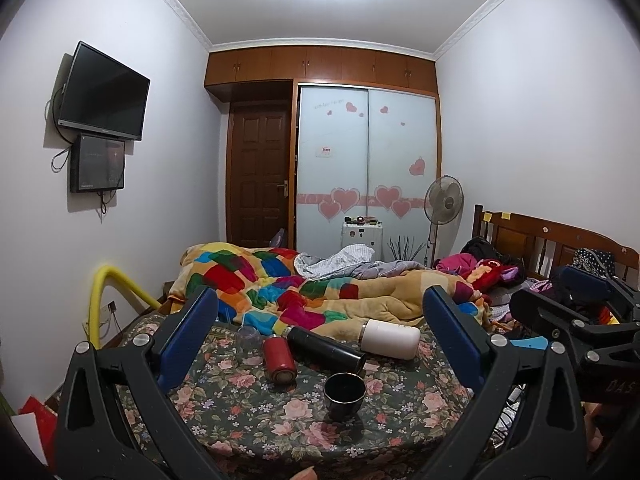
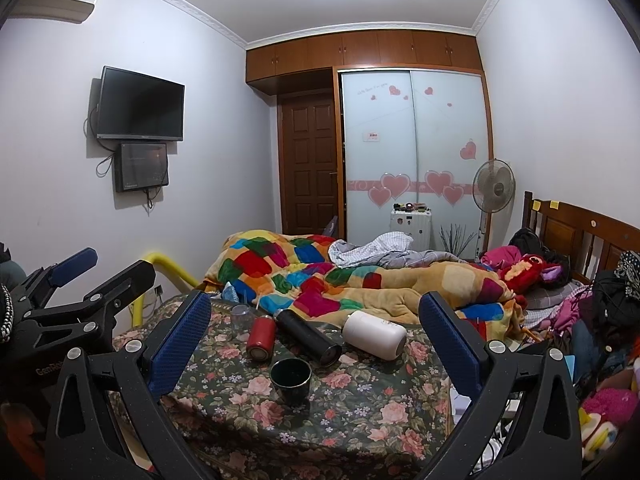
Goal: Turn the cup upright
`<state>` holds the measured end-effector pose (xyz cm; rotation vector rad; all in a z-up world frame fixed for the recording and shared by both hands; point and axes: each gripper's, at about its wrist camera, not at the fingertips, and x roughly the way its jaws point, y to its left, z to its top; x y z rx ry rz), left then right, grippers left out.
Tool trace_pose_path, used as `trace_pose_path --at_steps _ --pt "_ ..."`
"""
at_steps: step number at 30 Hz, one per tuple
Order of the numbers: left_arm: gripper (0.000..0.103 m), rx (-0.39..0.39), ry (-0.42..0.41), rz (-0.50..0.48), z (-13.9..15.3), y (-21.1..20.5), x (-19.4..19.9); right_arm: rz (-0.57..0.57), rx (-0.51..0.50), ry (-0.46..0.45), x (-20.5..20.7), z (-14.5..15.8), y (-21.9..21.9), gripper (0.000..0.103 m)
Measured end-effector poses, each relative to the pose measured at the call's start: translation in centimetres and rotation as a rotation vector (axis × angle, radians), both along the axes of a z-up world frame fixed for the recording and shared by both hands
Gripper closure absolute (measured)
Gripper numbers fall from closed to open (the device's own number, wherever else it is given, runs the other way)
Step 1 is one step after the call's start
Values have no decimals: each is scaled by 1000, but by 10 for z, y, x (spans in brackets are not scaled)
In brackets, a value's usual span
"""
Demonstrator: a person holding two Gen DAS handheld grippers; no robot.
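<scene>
A small black cup (image 1: 344, 395) (image 2: 291, 380) stands upright, mouth up, on the floral cloth (image 1: 400, 420) (image 2: 360, 400). Behind it lie a black flask (image 1: 326, 347) (image 2: 307, 336), a red flask (image 1: 279, 359) (image 2: 261, 338) and a white flask (image 1: 390, 338) (image 2: 374, 334), all on their sides. A clear glass (image 1: 248, 340) (image 2: 241, 320) stands mouth down at the back left. My left gripper (image 1: 320, 332) is open and empty, above and in front of the cups. My right gripper (image 2: 316, 332) is open and empty too; it shows at the right in the left wrist view (image 1: 576, 320).
A rumpled patchwork blanket (image 1: 300, 292) (image 2: 340, 280) lies behind the cloth. Clothes and plush toys (image 1: 500, 272) (image 2: 532, 270) pile at the right by the wooden headboard. A yellow rail (image 1: 100, 296) (image 2: 168, 264) stands at the left. A fan, wardrobe and door are at the far wall.
</scene>
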<state>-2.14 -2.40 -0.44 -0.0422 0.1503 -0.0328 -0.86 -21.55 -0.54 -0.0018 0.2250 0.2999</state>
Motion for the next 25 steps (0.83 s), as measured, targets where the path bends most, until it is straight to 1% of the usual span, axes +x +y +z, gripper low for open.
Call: trace_pose_path --at_steps 11,17,20,25 --pt "0 -6 16 -1 -4 4 4 -7 -12 8 -1 -3 -2 0" --pt "0 -24 25 3 -8 13 7 -6 -29 21 6 -2 6 0" --pt "0 -43 36 24 -12 26 10 -3 -52 31 11 -2 17 0" --pt "0 -106 62 62 -20 59 17 14 -80 49 19 -4 35 0"
